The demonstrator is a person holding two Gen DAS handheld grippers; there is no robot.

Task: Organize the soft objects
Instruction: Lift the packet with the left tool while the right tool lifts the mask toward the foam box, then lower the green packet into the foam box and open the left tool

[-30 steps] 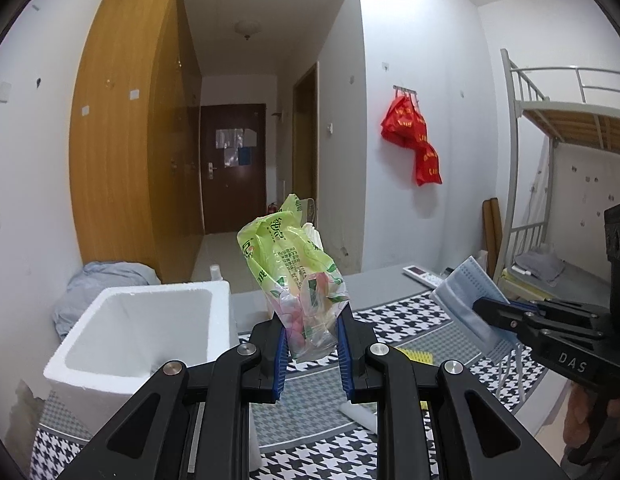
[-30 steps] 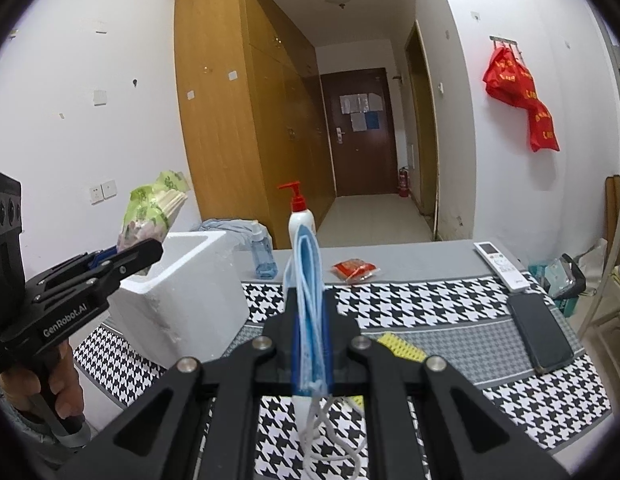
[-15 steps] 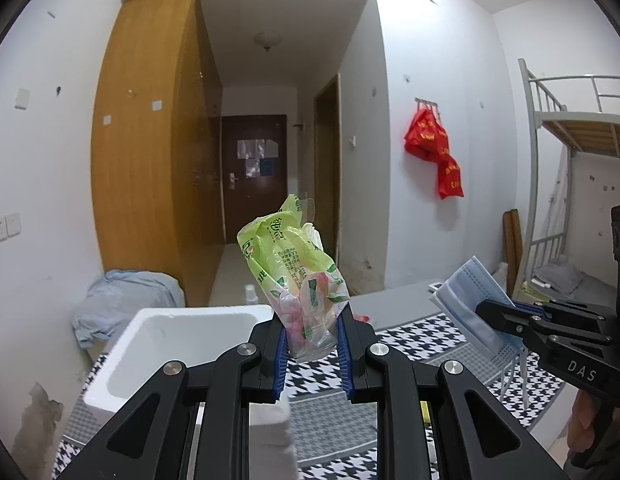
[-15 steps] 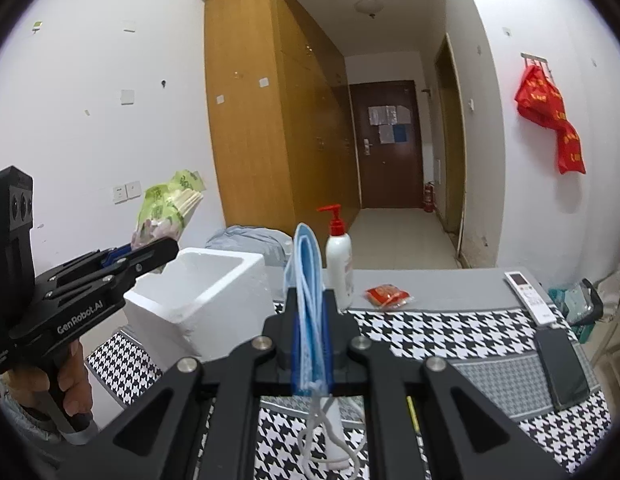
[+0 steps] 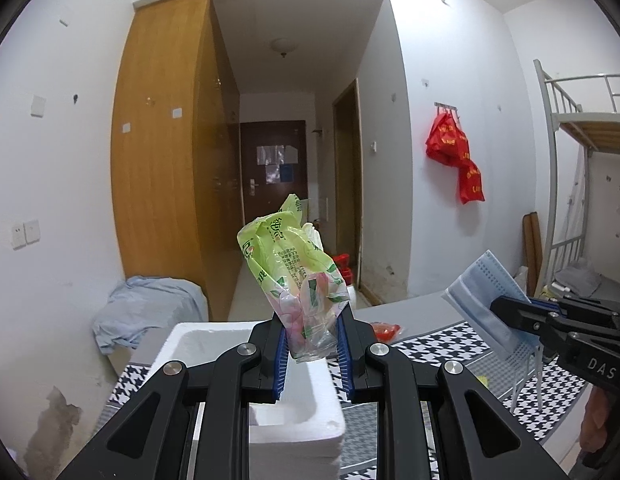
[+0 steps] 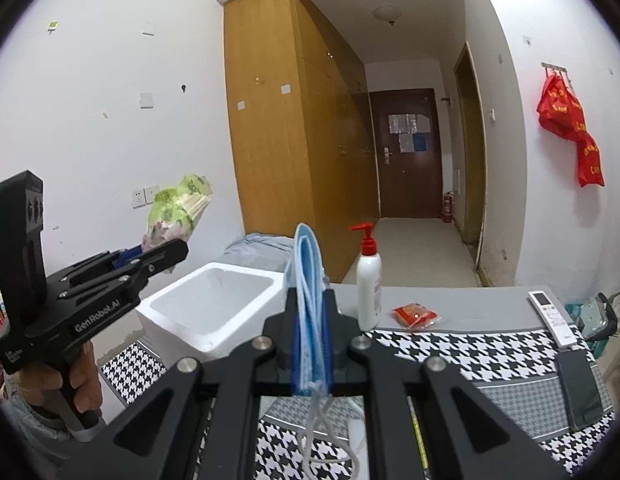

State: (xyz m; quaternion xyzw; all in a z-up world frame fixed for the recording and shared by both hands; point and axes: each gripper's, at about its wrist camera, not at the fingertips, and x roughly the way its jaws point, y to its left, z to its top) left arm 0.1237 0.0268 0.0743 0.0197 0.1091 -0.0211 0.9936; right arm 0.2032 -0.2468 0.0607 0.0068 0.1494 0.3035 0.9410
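Green tissue pack (image 5: pixel 293 276) is being clamped between left gripper (image 5: pixel 312 354) jaws, frame centre, above the white foam box (image 5: pixel 293 396) at lower centre. Blue face mask (image 6: pixel 307 304) is being pinched tight by right gripper (image 6: pixel 312 354) at centre, ear loops dangling below.

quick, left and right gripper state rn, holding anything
Left gripper: closed on a crinkly green and clear plastic tissue pack.
Right gripper: closed on a folded light blue face mask, ear loops dangling below.
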